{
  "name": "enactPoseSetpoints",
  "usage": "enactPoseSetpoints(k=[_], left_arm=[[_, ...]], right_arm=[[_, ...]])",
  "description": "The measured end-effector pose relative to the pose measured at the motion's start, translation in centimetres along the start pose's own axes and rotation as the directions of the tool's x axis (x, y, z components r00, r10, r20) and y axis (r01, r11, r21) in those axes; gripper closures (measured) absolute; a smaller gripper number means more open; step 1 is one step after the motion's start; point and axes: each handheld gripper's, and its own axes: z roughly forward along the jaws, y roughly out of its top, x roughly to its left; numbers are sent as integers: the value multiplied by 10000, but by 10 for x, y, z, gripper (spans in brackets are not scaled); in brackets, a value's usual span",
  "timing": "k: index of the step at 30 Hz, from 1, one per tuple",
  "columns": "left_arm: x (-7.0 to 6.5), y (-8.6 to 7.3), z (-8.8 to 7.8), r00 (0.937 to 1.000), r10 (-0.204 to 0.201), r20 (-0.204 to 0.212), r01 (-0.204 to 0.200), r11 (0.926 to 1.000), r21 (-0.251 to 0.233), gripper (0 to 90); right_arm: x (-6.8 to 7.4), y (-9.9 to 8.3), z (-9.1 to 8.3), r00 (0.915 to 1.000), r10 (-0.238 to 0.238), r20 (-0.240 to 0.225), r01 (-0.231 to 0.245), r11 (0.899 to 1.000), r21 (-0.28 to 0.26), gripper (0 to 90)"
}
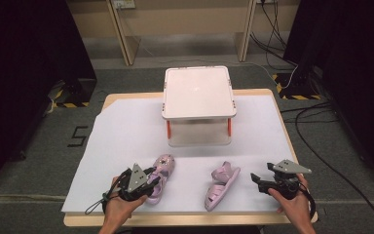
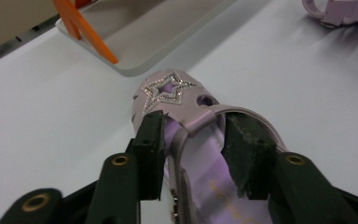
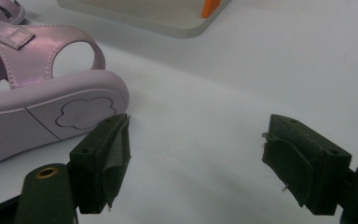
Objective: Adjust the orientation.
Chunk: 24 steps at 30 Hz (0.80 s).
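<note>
1. Sandals, two of them, pale purple, lie on the white-covered surface (image 1: 126,126) near its front edge.
2. Left sandal (image 1: 161,171), with a glittery star on its toe, sits upright just beside the left hand.
3. Left gripper (image 1: 148,178) has its jaws around the heel end of this sandal; in the left gripper view the pads stand on either side of the back strap, slightly apart from it, not pressing.
4. Right sandal (image 1: 220,186) lies tipped on its side, well apart from the first, its sole with a flower mark facing the right gripper.
5. Right gripper (image 1: 257,180) rests near that sandal with its jaws wide apart and nothing between them.
6. White stand (image 1: 198,92) with orange legs sits at the far middle of the surface.
</note>
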Motion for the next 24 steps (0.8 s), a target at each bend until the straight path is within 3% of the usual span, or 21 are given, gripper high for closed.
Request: enactPoseSetpoints(k=[6,7,11,17,20,24], left_arm=[[2,1,6,9999,73,149,-72,10000,-42,586],[1,1,6,9999,-49,151,49,10000,-17,600],[1,3,7,9997,133,206,-129,9998,-180,673],[2,2,3,9998,187,-114,-189,9996,-228,765],[4,0,1,9998,-50,-209,41,9992,-389,780],[8,0,-1,9999,5,-170,-13,9988,-480,790]], right_arm=[[-2,-1,0,9999,84,-66,-84,10000,3,231],[-3,-1,1,10000,48,-78,-48,10000,12,231],[-3,-1,0,10000,57,-63,-57,10000,1,232],[-3,-1,0,10000,62,-57,-62,10000,-35,232],[-2,-1,0,10000,50,-82,-50,10000,-14,233],[-2,0,1,10000,33,-66,-33,10000,-12,233]])
